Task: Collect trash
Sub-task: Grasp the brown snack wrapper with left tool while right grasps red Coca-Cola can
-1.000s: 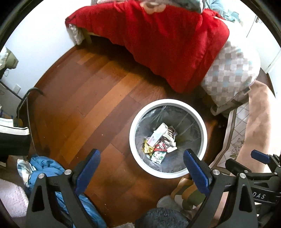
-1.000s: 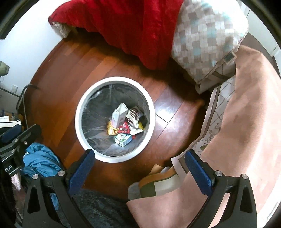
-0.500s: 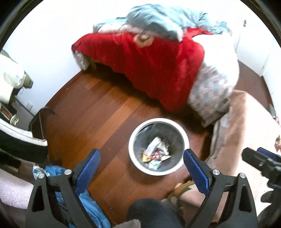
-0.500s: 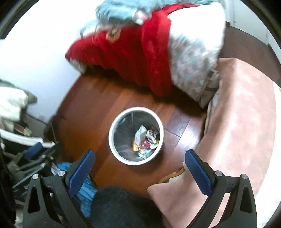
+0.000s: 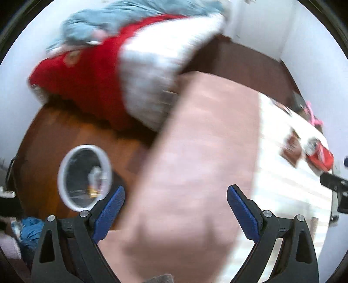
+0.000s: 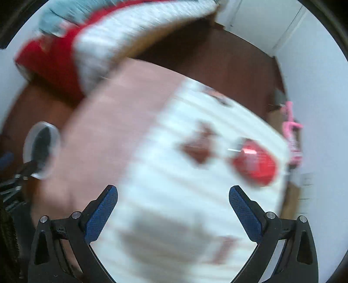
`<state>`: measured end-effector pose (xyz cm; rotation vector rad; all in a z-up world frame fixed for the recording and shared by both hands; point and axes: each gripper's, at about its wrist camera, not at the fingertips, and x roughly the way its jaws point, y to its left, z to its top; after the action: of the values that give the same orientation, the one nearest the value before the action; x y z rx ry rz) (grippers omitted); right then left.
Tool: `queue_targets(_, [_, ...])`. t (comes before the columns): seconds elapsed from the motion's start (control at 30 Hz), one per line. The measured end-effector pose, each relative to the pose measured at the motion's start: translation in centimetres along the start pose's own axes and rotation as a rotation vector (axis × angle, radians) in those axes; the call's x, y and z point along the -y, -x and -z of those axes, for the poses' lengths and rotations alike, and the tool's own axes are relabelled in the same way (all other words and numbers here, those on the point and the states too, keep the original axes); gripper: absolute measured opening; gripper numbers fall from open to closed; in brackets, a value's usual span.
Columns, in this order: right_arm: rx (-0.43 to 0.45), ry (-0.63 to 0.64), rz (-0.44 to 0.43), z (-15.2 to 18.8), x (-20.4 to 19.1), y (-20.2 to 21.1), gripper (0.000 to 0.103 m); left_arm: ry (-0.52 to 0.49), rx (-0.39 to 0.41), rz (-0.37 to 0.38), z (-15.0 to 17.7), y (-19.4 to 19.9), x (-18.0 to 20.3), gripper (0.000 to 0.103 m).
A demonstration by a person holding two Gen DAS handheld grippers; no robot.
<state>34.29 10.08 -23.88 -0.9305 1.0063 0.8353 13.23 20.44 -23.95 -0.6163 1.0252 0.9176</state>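
Note:
Both views are motion-blurred. A round white trash bin (image 5: 65,172) with wrappers inside stands on the wooden floor at the left; it also shows small at the left edge as the bin (image 6: 41,150). A shiny red packet (image 6: 254,164) and a brown wrapper (image 6: 195,150) lie on a white surface (image 6: 169,185); the same red packet (image 5: 322,157) appears at the right of the left wrist view. My left gripper (image 5: 175,210) is open over a pink cover (image 5: 195,163). My right gripper (image 6: 173,210) is open above the white surface, well short of the red packet.
A bed with a red blanket (image 5: 82,76), checked quilt (image 5: 152,71) and blue bedding (image 5: 130,15) lies behind. Blue clothes (image 5: 30,228) lie on the floor at lower left. A pink object (image 6: 291,128) sits by the white wall (image 6: 322,108).
Both grippers have swung right and away from the bin. The bin slid to the left of both views, and the pink cover and white surface with the red packet came into view.

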Motion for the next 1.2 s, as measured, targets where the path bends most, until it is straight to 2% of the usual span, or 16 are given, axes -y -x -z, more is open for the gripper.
queue_targets(0.1, [-0.037,0.061,0.045,-0.4,5.7,-3.5,0.103,-0.067,-0.025,-0.007,-0.6,-2.3,6.7,0.096])
queue_targets(0.2, [-0.044,0.173,0.089,-0.9,9.5,-6.6,0.103,-0.119,-0.038,-0.028,-1.3,-4.1,12.0,0.096])
queue_targets(0.3, [-0.078,0.242,0.056,-1.7,11.1,-9.6,0.103,-0.157,-0.045,-0.049,-2.4,-5.8,14.5,0.096])
queue_targets(0.4, [-0.108,0.291,-0.005,-2.5,11.5,-12.0,0.103,-0.164,-0.046,-0.055,-3.5,-6.7,15.3,0.096])
queue_targets(0.53, [-0.127,0.262,-0.083,-3.5,11.8,-14.6,0.103,-0.178,-0.027,-0.054,-4.3,-7.1,15.5,0.096])
queue_targets(0.63, [-0.13,0.113,-0.162,-3.8,12.9,-15.6,0.09,-0.193,-0.023,-0.044,-5.0,-7.1,15.9,0.096])
queue_targets(0.73, [-0.121,-0.024,-0.212,-2.8,14.0,-15.3,0.09,-0.224,-0.029,-0.004,-5.5,-7.1,16.4,0.096])
queue_targets(0.8, [-0.169,-0.156,-0.187,-1.3,15.2,-15.5,0.09,-0.265,-0.034,0.033,-5.5,-7.0,17.4,0.096])
queue_targets(0.87, [-0.195,-0.306,-0.214,0.0,16.6,-15.6,0.09,-0.3,-0.036,0.069,-5.5,-7.0,18.3,0.096])
queue_targets(0.97, [-0.203,-0.5,-0.259,2.5,18.9,-15.5,0.09,-0.361,-0.09,0.139,-5.4,-7.8,20.3,0.096])
queue_targets(1.1, [-0.193,-0.609,-0.29,4.5,21.1,-15.5,0.091,-0.447,-0.13,0.162,-5.2,-9.6,22.5,0.095])
queue_targets(1.13, [-0.189,-0.619,-0.305,4.6,21.2,-15.4,0.096,-0.469,-0.132,0.162,-5.1,-9.9,23.0,0.095])
queue_targets(1.17, [-0.185,-0.628,-0.319,4.8,21.2,-15.3,0.102,-0.49,-0.132,0.162,-5.0,-10.2,23.5,0.092])
queue_targets(1.2, [-0.178,-0.624,-0.323,4.9,21.4,-15.0,0.102,-0.506,-0.13,0.16,-4.8,-10.5,23.9,0.081])
